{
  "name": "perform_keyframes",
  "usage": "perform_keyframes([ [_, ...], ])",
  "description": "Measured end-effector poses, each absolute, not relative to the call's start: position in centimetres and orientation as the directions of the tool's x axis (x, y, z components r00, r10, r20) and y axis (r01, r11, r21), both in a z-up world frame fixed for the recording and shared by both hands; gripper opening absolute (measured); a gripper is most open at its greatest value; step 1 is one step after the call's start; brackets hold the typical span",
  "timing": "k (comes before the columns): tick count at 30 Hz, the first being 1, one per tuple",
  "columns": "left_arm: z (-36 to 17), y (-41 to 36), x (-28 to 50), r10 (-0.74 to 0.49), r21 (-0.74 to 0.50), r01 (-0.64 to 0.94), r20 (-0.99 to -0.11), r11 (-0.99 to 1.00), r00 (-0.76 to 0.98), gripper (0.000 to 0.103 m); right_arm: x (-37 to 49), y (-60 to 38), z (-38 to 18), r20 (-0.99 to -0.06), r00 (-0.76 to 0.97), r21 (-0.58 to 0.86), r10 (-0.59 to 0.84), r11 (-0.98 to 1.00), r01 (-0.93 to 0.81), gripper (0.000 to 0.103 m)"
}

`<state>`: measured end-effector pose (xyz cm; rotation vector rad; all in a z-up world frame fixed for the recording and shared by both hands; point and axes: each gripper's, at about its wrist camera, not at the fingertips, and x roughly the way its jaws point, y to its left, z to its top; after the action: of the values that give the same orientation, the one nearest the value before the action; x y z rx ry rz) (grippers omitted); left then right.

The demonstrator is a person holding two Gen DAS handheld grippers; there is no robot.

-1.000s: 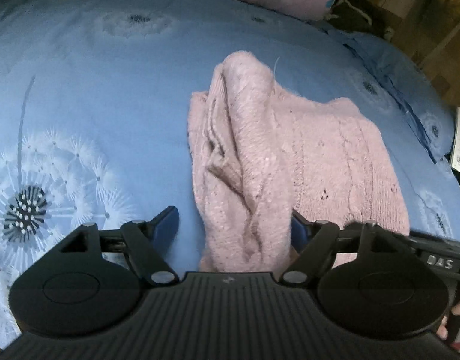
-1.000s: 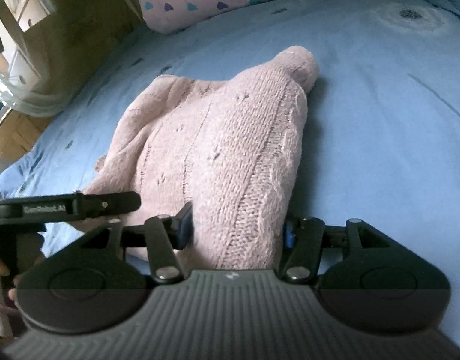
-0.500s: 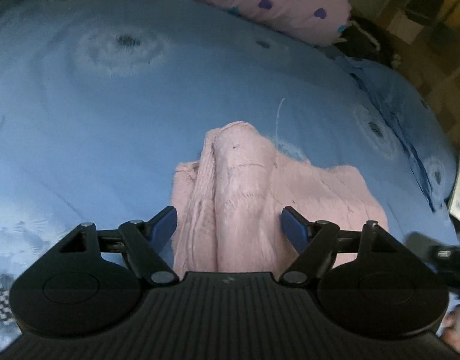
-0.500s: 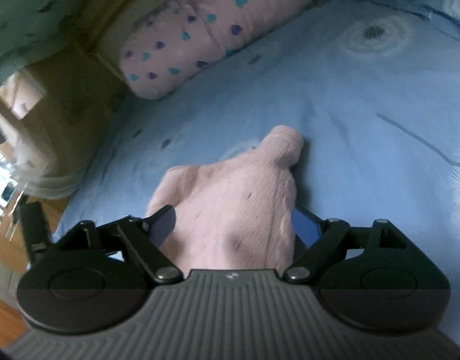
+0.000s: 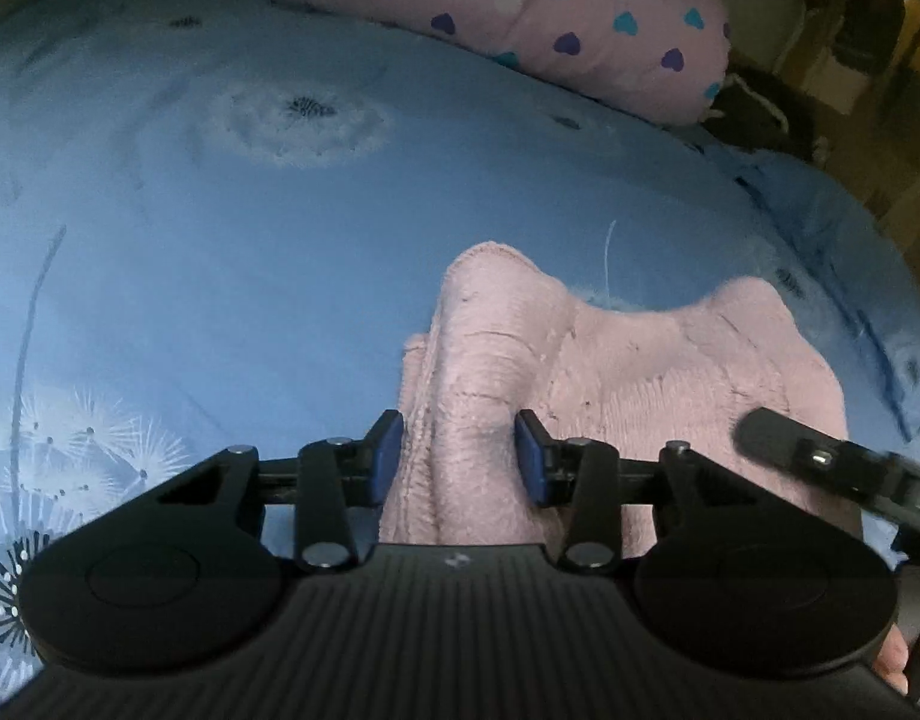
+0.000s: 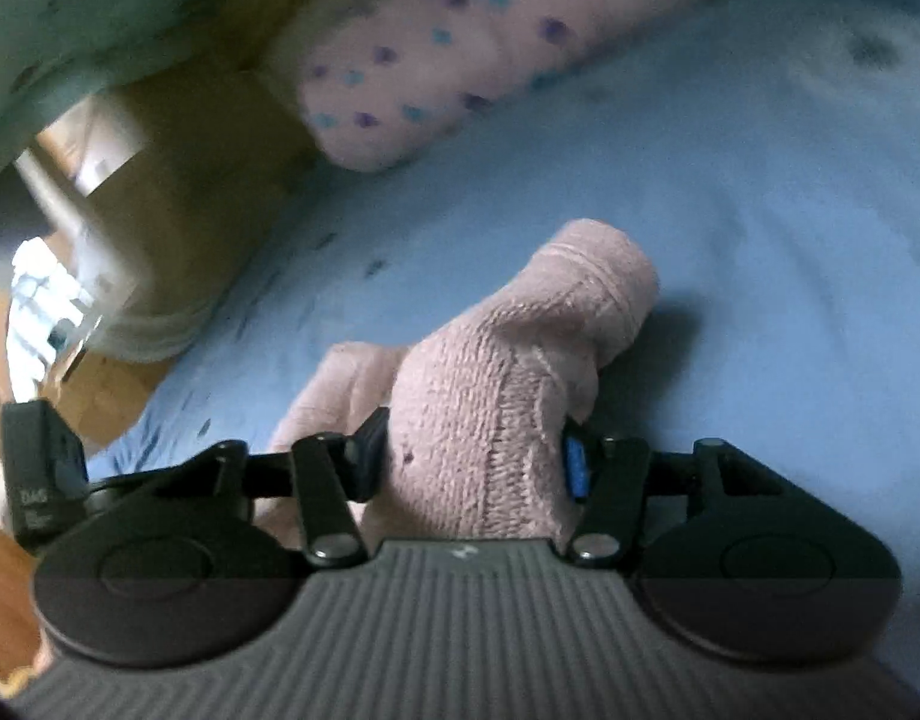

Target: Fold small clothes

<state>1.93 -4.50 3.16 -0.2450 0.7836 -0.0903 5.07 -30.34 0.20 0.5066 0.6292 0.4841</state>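
Observation:
A small pink knit sweater (image 5: 640,360) lies bunched on the blue bedspread (image 5: 250,276). My left gripper (image 5: 458,456) is shut on its near left edge, the blue pads pressing a thick fold of knit. My right gripper (image 6: 475,450) is shut on the sweater (image 6: 508,372) at its near right edge and holds it raised, with a sleeve end sticking up beyond the fingers. The right gripper's body shows at the right edge of the left wrist view (image 5: 832,468).
A pink pillow with heart prints (image 5: 550,18) lies at the far end of the bed, also in the right wrist view (image 6: 460,42). Wooden furniture (image 6: 130,180) and floor lie past the bed's left edge. Dark clutter (image 5: 760,114) sits beyond the pillow.
Both grippers have closed on the sweater's near edge and lifted it. The sweater has bunched up and both views have tilted toward the pillow.

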Motion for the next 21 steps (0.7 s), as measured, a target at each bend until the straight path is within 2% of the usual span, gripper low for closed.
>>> perform_keyframes([
  [2, 3.0, -5.0, 2.1, -0.162, -0.230, 0.000, -0.687, 0.973, 0.708, 0.052, 5.1, -29.5, 0.2, -0.456, 0.729, 0.496, 0.510, 0.826, -0.268, 0.059],
  [4, 3.2, -5.3, 2.3, -0.147, -0.212, -0.005, -0.693, 0.977, 0.706, 0.054, 5.5, -29.0, -0.7, -0.535, 0.743, 0.413, 0.403, 0.892, -0.186, 0.067],
  [5, 3.4, -5.5, 2.2, -0.139, -0.197, -0.001, -0.694, 0.980, 0.706, 0.054, 5.6, -29.2, -1.1, -0.546, 0.747, 0.413, 0.380, 0.898, -0.154, 0.069],
  [9, 5.1, -6.0, 0.4, -0.144, -0.141, 0.063, -0.694, 0.988, 0.705, 0.054, 3.7, -30.2, -0.7, -0.539, 0.760, 0.488, 0.362, 0.870, -0.068, 0.069],
  [21, 7.1, -5.8, -8.6, -0.147, -0.105, 0.104, -0.697, 0.989, 0.702, 0.056, -7.1, -28.8, 3.5, -0.456, 0.843, 0.396, 0.286, 0.913, -0.096, 0.069],
])
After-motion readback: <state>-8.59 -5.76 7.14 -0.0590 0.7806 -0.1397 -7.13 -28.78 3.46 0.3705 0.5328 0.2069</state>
